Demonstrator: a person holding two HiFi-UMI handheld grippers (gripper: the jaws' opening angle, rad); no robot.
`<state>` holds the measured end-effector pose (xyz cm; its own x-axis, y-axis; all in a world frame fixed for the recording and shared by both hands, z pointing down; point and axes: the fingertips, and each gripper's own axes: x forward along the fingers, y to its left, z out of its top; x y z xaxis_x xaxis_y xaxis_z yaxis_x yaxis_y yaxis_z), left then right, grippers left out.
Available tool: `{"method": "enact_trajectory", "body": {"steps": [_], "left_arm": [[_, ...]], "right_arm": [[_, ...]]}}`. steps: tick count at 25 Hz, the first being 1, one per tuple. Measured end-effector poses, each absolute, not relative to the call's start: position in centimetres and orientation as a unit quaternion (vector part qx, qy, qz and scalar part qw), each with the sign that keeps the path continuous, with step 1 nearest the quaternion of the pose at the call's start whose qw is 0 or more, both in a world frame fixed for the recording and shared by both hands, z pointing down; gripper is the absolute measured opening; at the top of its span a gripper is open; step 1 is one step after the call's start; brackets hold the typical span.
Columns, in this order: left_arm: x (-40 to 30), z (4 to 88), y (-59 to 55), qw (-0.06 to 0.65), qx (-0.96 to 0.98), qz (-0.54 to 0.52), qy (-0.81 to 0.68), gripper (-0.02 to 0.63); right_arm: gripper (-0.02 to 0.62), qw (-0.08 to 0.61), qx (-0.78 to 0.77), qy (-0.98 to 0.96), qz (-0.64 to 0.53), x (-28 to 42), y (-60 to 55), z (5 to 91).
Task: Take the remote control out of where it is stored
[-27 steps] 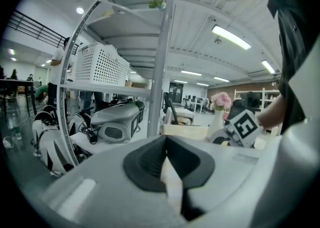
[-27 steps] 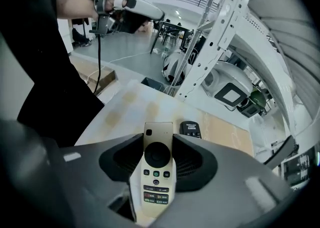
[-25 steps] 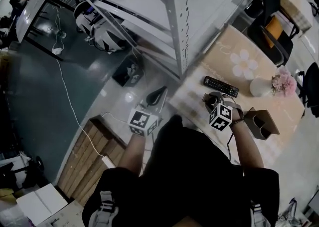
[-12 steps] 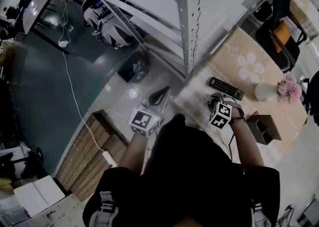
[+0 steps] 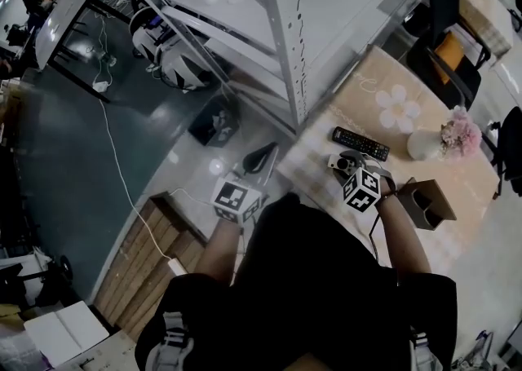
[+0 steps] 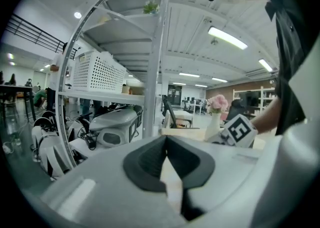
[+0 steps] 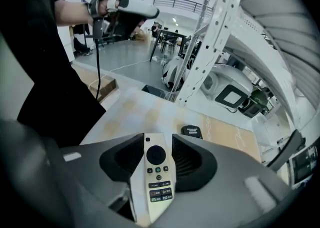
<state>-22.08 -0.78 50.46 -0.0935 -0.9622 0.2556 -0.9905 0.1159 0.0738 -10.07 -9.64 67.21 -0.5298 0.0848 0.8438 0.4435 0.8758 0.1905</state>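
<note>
Two grippers, one person, one table.

**Head view.**
- The left gripper (image 5: 259,156) hung off the table's edge over the floor, out of the work.
- The right gripper (image 5: 344,162) was over the table (image 5: 359,100), between a black remote (image 5: 360,143) lying flat and an open cardboard box (image 5: 431,205), which I judged to be the storage place.
- The held item could not be made out here because the gripper and its marker cube covered it. The box interior was not visible.

**Left gripper view.**
- The jaws stood slightly apart with nothing between them, and a pale strip of table showed through the gap.
- Beyond were a shelving rack (image 6: 159,61) and a vase (image 6: 215,122) of pink flowers.

**Right gripper view.**
- The jaws had just been closing and gripped the white remote control (image 7: 158,172).
- It lay lengthwise between the pads, buttons up, clear of the tabletop. Its near end was cut off at the frame edge.
- Contact at the right-hand pad was hard to confirm.
- The box was out of this view.

**Handling note (judgement).** The remote appeared already out of storage. To do the step well:
- Keep the squeeze even on its smooth sides.
- Keep it in line with the jaws.
- Lower it flat beside the black remote before letting go.
</note>
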Motion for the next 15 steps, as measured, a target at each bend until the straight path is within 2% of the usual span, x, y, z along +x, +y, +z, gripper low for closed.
{"method": "enact_trajectory", "body": {"steps": [3,5,11,13,15], "left_arm": [[-20.7,49.9,-1.5,0.111,0.670,0.054,-0.732,0.002],[-19.6,49.5,-2.0,0.105,0.674,0.049,-0.730,0.002],[-15.5,48.9,-3.3,0.094,0.689,0.036,-0.718,0.002],[-14.1,48.8,-3.9,0.091,0.694,0.036,-0.713,0.002],[-13.2,48.7,-4.4,0.090,0.696,0.032,-0.711,0.002]], "right_arm": [[0.172,0.426,-0.128,-0.877,-0.182,-9.5,-10.2,64.6],[0.127,0.396,-0.105,-0.895,-0.174,-8.7,-10.6,62.6],[0.059,0.322,-0.029,-0.938,-0.126,-3.9,-12.4,57.8],[0.015,0.301,0.000,-0.947,-0.111,-2.0,-13.1,56.6],[0.006,0.288,0.023,-0.952,-0.102,-0.2,-13.6,55.6]]}}
